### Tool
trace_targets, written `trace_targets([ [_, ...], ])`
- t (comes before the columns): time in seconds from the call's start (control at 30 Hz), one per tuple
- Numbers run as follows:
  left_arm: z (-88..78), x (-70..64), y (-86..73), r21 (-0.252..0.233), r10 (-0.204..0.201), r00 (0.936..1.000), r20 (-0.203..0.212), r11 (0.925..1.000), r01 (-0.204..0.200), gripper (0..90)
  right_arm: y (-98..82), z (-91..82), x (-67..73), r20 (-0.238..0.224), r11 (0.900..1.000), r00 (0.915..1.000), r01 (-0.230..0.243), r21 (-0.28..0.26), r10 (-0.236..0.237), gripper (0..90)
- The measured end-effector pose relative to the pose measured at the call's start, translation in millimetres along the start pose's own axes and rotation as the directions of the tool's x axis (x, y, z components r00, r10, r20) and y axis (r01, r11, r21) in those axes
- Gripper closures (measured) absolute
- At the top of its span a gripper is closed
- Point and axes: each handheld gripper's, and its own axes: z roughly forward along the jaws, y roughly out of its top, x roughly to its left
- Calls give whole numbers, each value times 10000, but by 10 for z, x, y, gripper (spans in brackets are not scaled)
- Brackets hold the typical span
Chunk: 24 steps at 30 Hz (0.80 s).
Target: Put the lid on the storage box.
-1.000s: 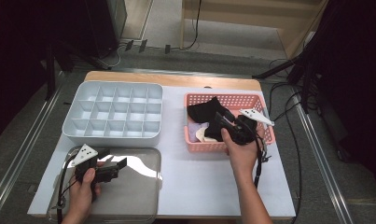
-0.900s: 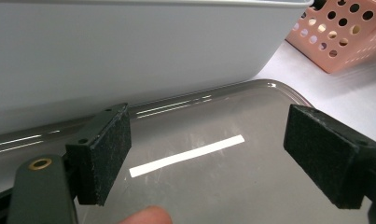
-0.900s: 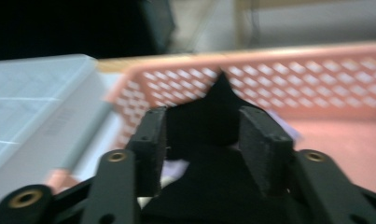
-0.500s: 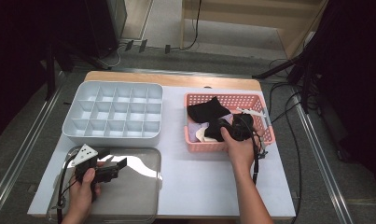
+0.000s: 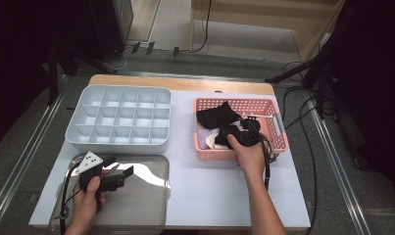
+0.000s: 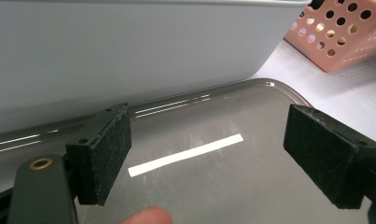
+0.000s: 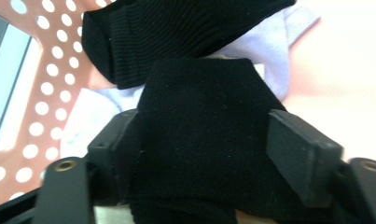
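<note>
The pink perforated plastic basket on the right of the desk holds a heap of folded socks: a black ribbed sock at the back left, pale lilac and cream ones beneath it, and a black folded sock at the front. The right hand-held gripper reaches down into this basket; in the right gripper view that black folded sock lies between its two jaws, which have just been opening and now stand apart, the right pad clear of the cloth. The grey plastic divided organiser tray at the left rear has all its square compartments empty. In front of it lies a shallow clear plastic lid, glossy with a reflected light strip. The left hand-held gripper rests low over this lid, its jaws wide with nothing between them. The desk top is white with a wooden back edge. Around it are metal rails, grey floor, trailing black cables and dark stands.
</note>
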Motion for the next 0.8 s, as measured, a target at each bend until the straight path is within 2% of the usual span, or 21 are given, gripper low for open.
trace_targets([
  [0.07, 0, 0, 1, 16, -11, 10000, 18, 10000, 11, 161, -3, 5, 17, -114, 10000, 9999, -22, 15, 22, 453],
  [0.1, 0, 0, 1, 15, -7, 10000, 11, 10000, 7, 161, -5, 5, 30, -279, 10000, 9996, 53, 46, -51, 541],
  [0.13, 0, 0, 0, 17, -16, 10000, 21, 10000, 16, 162, -9, 4, 43, -454, 10000, 9989, 69, 54, -67, 589],
  [0.23, -1, 4, 1, 8, 9, 10000, 21, 10000, -9, 162, -18, -34, 75, -706, 9996, 9973, 182, -221, -197, 744],
  [0.33, -2, 6, 0, 6, -8, 10000, 35, 10000, 8, 162, -44, -64, 109, -775, 9971, 9957, 460, -609, -506, 792],
  [0.43, -2, 6, 0, 4, -10, 10000, 34, 10000, 10, 162, -58, -107, 91, -1024, 9948, 9939, 322, -964, -421, 798],
  [0.53, -1, 6, 1, 4, -10, 10000, 30, 10000, 10, 162, -58, -191, 102, -967, 9884, 9942, 326, -1481, -472, 798],
  [0.63, 0, 3, 1, 13, -3, 10000, 17, 10000, 3, 162, -63, -265, 109, -961, 9745, 9917, 630, -2153, -854, 799],
  [0.73, -1, 1, 1, 10, 18, 10000, -18, 10000, -18, 162, -80, -336, 113, -929, 9544, 9887, 865, -2857, -1174, 799],
  [0.8, -1, -1, 0, 4, 18, 10000, -19, 10000, -18, 162, -98, -373, 103, -938, 9371, 9864, 961, -3356, -1347, 800],
])
